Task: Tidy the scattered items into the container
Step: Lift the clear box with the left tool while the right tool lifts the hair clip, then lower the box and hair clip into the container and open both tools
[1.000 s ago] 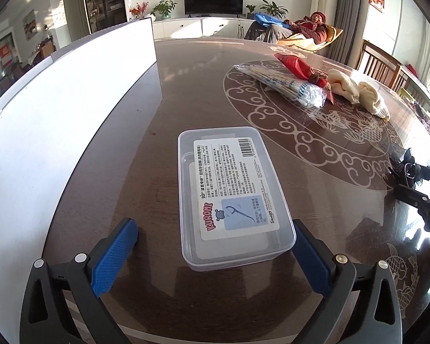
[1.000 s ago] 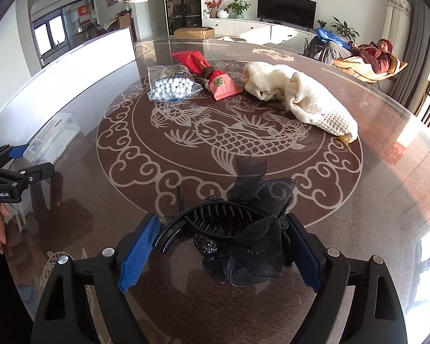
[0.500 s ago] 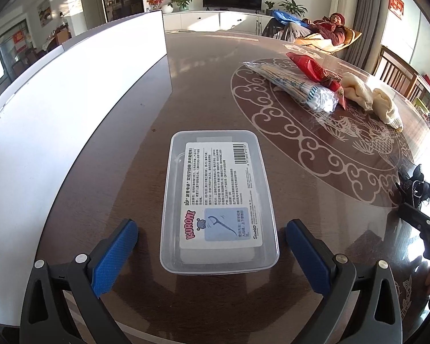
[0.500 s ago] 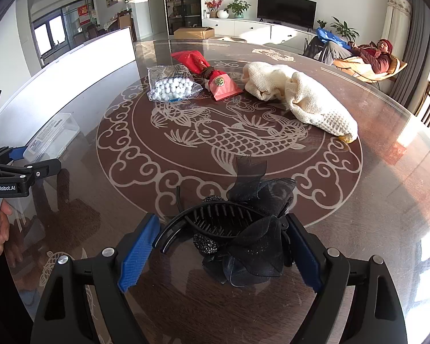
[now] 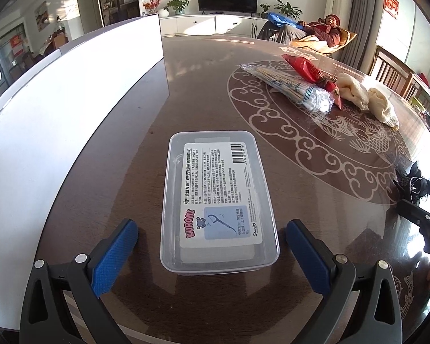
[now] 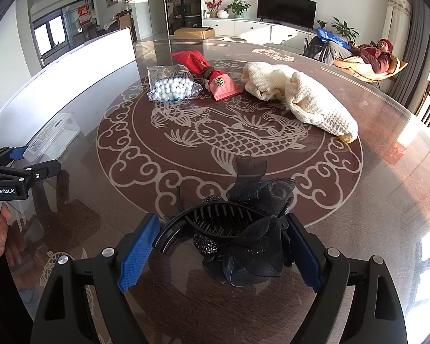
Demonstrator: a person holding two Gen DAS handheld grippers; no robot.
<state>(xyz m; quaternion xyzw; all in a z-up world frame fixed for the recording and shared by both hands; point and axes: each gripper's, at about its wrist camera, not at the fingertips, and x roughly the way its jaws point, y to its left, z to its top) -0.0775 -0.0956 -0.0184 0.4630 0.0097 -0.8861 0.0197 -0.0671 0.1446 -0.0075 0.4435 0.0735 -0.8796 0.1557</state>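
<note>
A clear plastic box with a white label [image 5: 219, 200] lies on the round table between the open fingers of my left gripper [image 5: 212, 243]; the pads stand apart from its sides. The box also shows in the right wrist view [image 6: 53, 140]. A black hair claw with a gauze bow [image 6: 238, 238] lies between the open fingers of my right gripper [image 6: 219, 242], its right end close against the right pad. A bag of cotton swabs [image 6: 172, 86], a red pouch [image 6: 212, 76] and a cream knitted cloth [image 6: 304, 97] lie further back.
A white board [image 5: 71, 109] stands upright along the table's left side. The glass-topped table has a fish pattern [image 6: 232, 140] in its middle. Chairs [image 5: 395, 68] stand at the far right edge. A person reclines in a lounger [image 6: 369, 54] beyond the table.
My left gripper has turned so the box now lies straight and centred between its fingers. The right gripper and the hair claw have not moved.
</note>
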